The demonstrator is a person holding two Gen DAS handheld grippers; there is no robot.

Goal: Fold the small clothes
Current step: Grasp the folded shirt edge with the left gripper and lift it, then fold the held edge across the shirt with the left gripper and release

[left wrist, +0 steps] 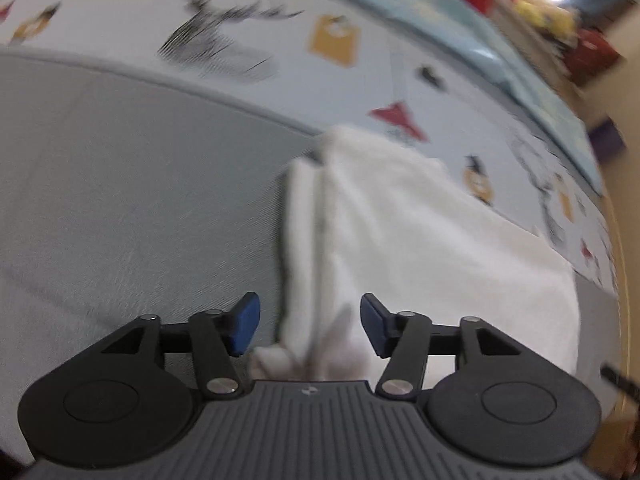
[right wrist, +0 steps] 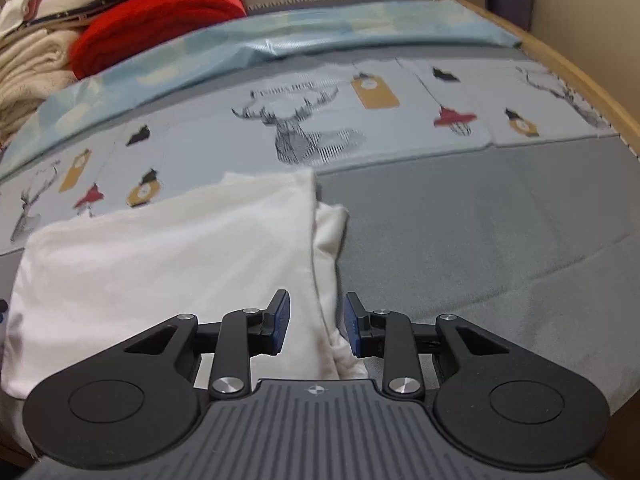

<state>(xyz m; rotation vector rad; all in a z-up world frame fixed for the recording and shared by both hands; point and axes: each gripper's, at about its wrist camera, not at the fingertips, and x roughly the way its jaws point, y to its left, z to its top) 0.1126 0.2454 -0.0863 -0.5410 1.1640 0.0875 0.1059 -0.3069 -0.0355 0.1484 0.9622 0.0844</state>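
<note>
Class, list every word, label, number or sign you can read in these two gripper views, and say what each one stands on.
No text reads clearly.
Dark lettering above the stag's head on the printed sheet: too blurred to read.
Yellow tag print: round mark, no legible letters.
Small round emblem on the right gripper body: a symbol, not text.
White folded garment: no lettering visible.

I see a grey mat [right wrist: 480, 240], a deer-print sheet [right wrist: 304, 128], a red blanket [right wrist: 160, 16] and cream towels [right wrist: 28, 64] behind
</note>
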